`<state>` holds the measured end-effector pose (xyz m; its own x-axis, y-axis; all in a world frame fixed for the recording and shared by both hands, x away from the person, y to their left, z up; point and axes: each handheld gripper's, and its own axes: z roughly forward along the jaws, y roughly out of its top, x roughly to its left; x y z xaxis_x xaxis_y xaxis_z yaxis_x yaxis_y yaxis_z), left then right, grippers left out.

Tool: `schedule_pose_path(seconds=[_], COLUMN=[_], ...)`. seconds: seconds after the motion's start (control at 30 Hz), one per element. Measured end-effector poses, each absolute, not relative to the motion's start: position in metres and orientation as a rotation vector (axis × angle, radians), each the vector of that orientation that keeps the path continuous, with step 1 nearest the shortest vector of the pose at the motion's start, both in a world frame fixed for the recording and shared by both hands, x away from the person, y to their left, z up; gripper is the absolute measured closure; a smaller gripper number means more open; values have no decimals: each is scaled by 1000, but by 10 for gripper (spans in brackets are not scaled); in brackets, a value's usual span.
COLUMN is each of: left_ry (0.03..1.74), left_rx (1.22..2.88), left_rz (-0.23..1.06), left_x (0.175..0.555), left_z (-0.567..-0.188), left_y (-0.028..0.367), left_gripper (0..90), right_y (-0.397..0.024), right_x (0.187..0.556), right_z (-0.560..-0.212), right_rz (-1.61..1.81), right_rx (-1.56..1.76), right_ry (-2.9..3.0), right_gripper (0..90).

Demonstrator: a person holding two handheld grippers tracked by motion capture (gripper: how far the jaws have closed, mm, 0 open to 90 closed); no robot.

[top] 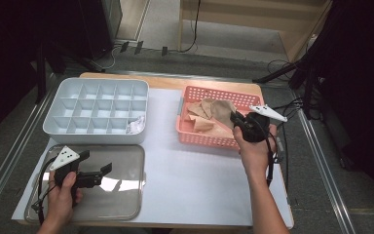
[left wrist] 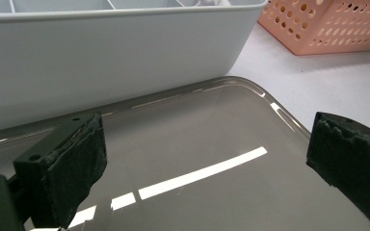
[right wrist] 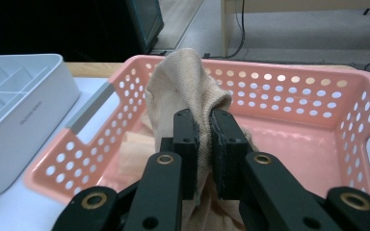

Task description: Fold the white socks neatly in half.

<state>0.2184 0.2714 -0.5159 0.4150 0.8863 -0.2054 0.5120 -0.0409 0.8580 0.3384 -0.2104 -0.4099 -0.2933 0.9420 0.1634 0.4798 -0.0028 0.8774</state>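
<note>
Pinching a beige sock [right wrist: 188,86] between its pressed-together jaws, the right gripper [right wrist: 203,126] holds it up over the pink basket [top: 213,140], where more socks [top: 202,124] lie. One white item [top: 136,125] already sits in a corner cell of the grey divided tray [top: 96,107]; its other cells are bare, so most sorting remains. The left gripper [top: 95,175] waits, jaws spread, above the clear lid [top: 121,200].

The right gripper [right wrist: 203,139] pinches soft, matt woven beige cloth [right wrist: 188,82] over a perforated pink plastic basket [right wrist: 318,91]. Beneath the left gripper [left wrist: 204,159] lies a glossy, smooth transparent lid [left wrist: 197,139]; ahead, a matt grey plastic organiser [left wrist: 115,57].
</note>
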Motion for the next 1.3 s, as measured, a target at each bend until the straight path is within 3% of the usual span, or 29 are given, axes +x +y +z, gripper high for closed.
schedule_pose_path(seconds=[0.37,0.87,1.3], left_ry=[1227,1222,1223], left_rx=[1697,1700,1707], left_rz=[479,481,480], left_x=[217,216,217], left_z=[-515,-515,-516], left_y=[270,267,265], left_gripper=[8,8,8], right_y=[-206,-201,-192], right_x=[294,234,217], right_z=[-409,-452,-482], right_rz=[1320,1310,1285], right_rx=[1432,1400,1408], right_ry=[1828,1918,2002], right_gripper=[828,826,827])
